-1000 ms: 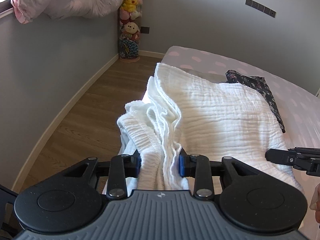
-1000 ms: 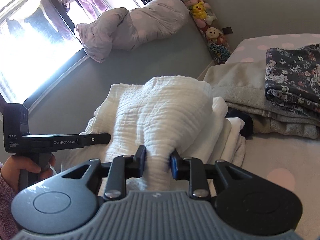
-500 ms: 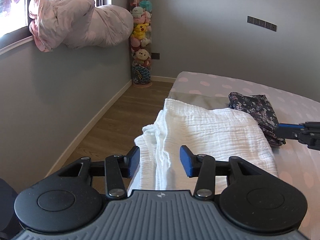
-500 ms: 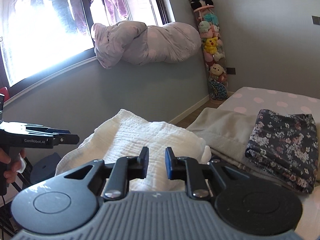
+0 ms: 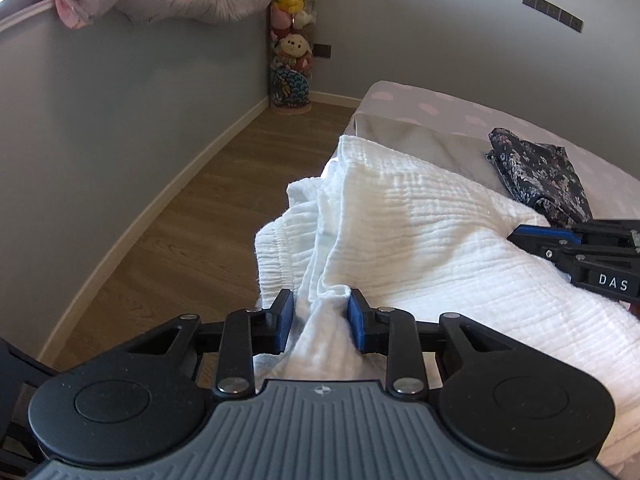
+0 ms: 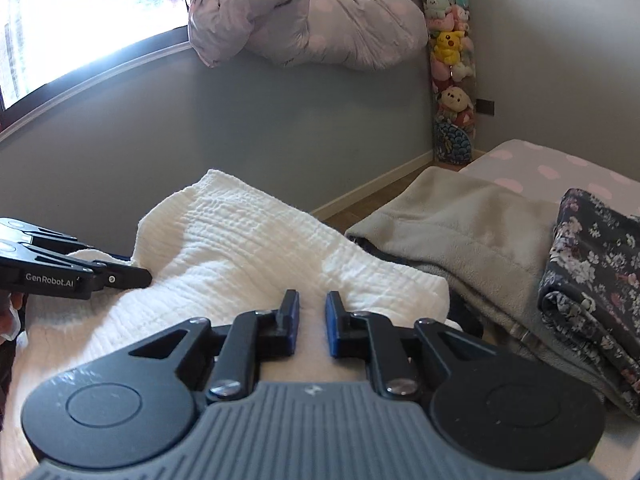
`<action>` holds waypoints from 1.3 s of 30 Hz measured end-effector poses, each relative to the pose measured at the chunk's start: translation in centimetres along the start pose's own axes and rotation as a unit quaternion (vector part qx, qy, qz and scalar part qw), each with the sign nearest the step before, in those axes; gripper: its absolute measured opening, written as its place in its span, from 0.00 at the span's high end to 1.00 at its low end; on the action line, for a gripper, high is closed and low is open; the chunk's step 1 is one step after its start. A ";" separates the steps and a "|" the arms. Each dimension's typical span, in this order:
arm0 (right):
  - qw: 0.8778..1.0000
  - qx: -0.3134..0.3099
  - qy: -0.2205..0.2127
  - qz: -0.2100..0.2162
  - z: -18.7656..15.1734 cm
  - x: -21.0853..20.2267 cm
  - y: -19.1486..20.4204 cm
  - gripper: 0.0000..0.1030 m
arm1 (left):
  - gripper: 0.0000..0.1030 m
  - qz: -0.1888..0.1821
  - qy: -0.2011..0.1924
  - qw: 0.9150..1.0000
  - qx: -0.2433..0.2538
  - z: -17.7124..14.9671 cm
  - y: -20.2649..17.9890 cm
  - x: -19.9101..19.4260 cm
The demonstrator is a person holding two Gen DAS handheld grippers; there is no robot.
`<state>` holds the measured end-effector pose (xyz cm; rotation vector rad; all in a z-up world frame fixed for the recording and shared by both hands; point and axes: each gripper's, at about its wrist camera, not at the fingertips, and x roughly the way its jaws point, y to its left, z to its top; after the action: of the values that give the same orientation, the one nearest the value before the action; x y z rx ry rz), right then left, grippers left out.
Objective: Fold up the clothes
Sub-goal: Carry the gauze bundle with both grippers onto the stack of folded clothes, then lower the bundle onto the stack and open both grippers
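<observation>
While the left gripper [image 5: 320, 316] pinches the white cloth [image 5: 420, 232] (bunched edge), the right gripper [image 6: 312, 320] hovers above it, jaws narrowly parted, empty.

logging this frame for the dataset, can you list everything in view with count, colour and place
muslin cloth: 1, white, crumpled at the bed's near edge
fleece blanket: 1, grey-beige, folded on bed beyond the cloth
floral garment: 1, dark, folded on the blanket
bed: 1, pink-dotted sheet
duvet: 1, pale pink, on windowsill
plush toy column: 1, multicoloured, room corner
left gripper: black, blue pads, cloth bunched between them
right gripper: black, jaws slightly apart over cloth
</observation>
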<state>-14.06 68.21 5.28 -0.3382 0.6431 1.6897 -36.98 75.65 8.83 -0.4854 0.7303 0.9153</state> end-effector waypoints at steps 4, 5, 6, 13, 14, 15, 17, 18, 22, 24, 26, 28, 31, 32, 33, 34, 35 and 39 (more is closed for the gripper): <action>1.000 0.008 0.007 0.013 -0.3 0.9 -0.9 0.85 | 0.73 -0.009 0.011 1.000 -0.002 0.4 0.5 0.9; 1.000 0.003 0.006 0.010 -0.3 1.0 -0.8 0.85 | 0.73 -0.008 0.011 1.000 -0.002 0.4 0.5 0.8; 1.000 -0.001 0.006 0.008 -0.3 0.9 -0.5 0.85 | 0.73 -0.006 0.011 1.000 -0.002 0.3 0.4 0.7; 1.000 -0.023 -0.003 -0.011 1.1 -1.9 1.8 0.81 | 0.73 0.027 -0.017 0.999 0.006 -0.1 -1.3 -2.4; 0.999 -0.030 -0.014 -0.010 1.3 -3.1 2.4 0.74 | 0.73 0.030 -0.024 0.999 0.010 -0.3 -1.7 -3.3; 0.999 -0.037 -0.023 -0.008 1.3 -4.3 3.0 0.68 | 0.73 0.034 -0.031 0.999 0.015 -0.5 -2.2 -4.3; 0.998 -0.053 -0.038 -0.005 1.3 -6.5 4.4 0.69 | 0.72 0.041 -0.044 0.998 0.027 -1.3 -3.2 -6.3; 0.997 -0.063 -0.039 -0.005 1.0 -7.4 5.2 0.69 | 0.72 0.042 -0.050 0.997 0.030 -1.7 -3.6 -7.3; 0.996 -0.080 -0.046 -0.005 -1.0 -10.7 7.8 0.71 | 0.71 0.040 -0.068 0.996 0.033 -3.4 -5.5 -10.6; 0.995 -0.082 -0.051 -0.004 -2.5 -12.1 8.7 0.72 | 0.70 0.036 -0.070 0.996 0.031 -4.5 -6.3 -11.7; 0.995 -0.086 -0.045 -0.003 -3.8 -12.7 9.4 0.73 | 0.69 0.037 -0.070 0.996 0.029 -5.6 -6.8 -12.5; 0.996 -0.084 -0.035 -0.001 -5.0 -12.9 9.9 0.73 | 0.69 0.039 -0.073 0.996 0.029 -6.4 -7.3 -13.1; 0.998 -0.063 -0.019 0.001 -6.3 -12.8 10.0 0.73 | 0.69 0.044 -0.068 0.996 0.022 -7.4 -7.5 -13.8; 0.998 -0.059 -0.019 -0.001 -6.6 -12.9 10.1 0.73 | 0.68 0.045 -0.067 0.997 0.018 -7.7 -7.5 -14.0; 0.998 -0.055 -0.018 -0.002 -7.0 -13.1 10.2 0.73 | 0.66 0.048 -0.066 0.997 0.016 -8.0 -7.4 -14.3; 0.998 -0.052 -0.018 -0.003 -7.1 -13.2 10.2 0.73 | 0.64 0.054 -0.068 0.996 0.014 -8.3 -7.3 -14.7; 0.999 -0.051 -0.019 -0.004 -7.2 -13.5 10.3 0.73 | 0.60 0.060 -0.069 0.996 0.012 -8.6 -7.2 -15.1; 0.999 -0.044 -0.025 -0.006 -7.0 -15.3 10.5 0.72 | 0.57 0.064 -0.078 0.995 0.005 -9.6 -7.2 -16.9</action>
<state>-21.65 50.65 10.53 -0.3603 0.5289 1.7126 -41.11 56.49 15.51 -0.3572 0.6284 1.0571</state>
